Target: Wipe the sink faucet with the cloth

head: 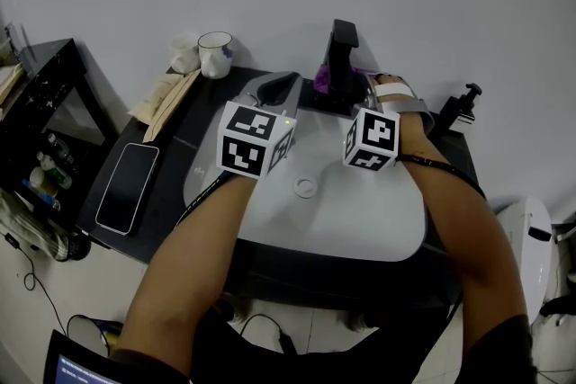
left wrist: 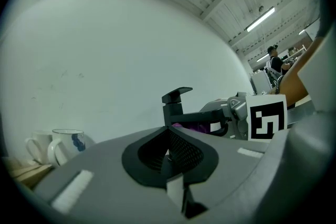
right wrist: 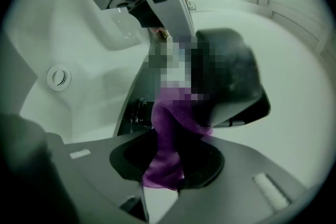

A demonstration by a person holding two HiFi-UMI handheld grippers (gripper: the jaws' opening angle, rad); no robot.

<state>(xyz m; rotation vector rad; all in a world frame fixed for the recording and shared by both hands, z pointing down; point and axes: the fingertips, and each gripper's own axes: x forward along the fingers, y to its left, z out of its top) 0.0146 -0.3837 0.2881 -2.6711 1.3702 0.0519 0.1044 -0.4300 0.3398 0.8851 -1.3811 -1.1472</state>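
Note:
The black faucet (head: 342, 57) stands at the back rim of the white sink (head: 360, 220). A purple cloth (right wrist: 167, 152) is pinched in my right gripper (right wrist: 164, 178) and pressed against the faucet body (right wrist: 228, 76). In the head view the cloth (head: 321, 80) shows at the faucet's base, with my right gripper (head: 371, 88) just to its right. My left gripper (head: 281, 88) hovers left of the faucet, shut and empty. Its own view shows the jaws (left wrist: 169, 160) meeting, with the faucet (left wrist: 176, 105) and the cloth (left wrist: 190, 127) beyond.
The drain (head: 306, 187) sits mid-basin. Two white mugs (head: 214, 54) stand at the back left, beside a paper packet (head: 165, 101). A phone (head: 127, 186) lies on the dark counter at left. A black clamp (head: 460, 106) stands at right, and a black shelf (head: 40, 94) at far left.

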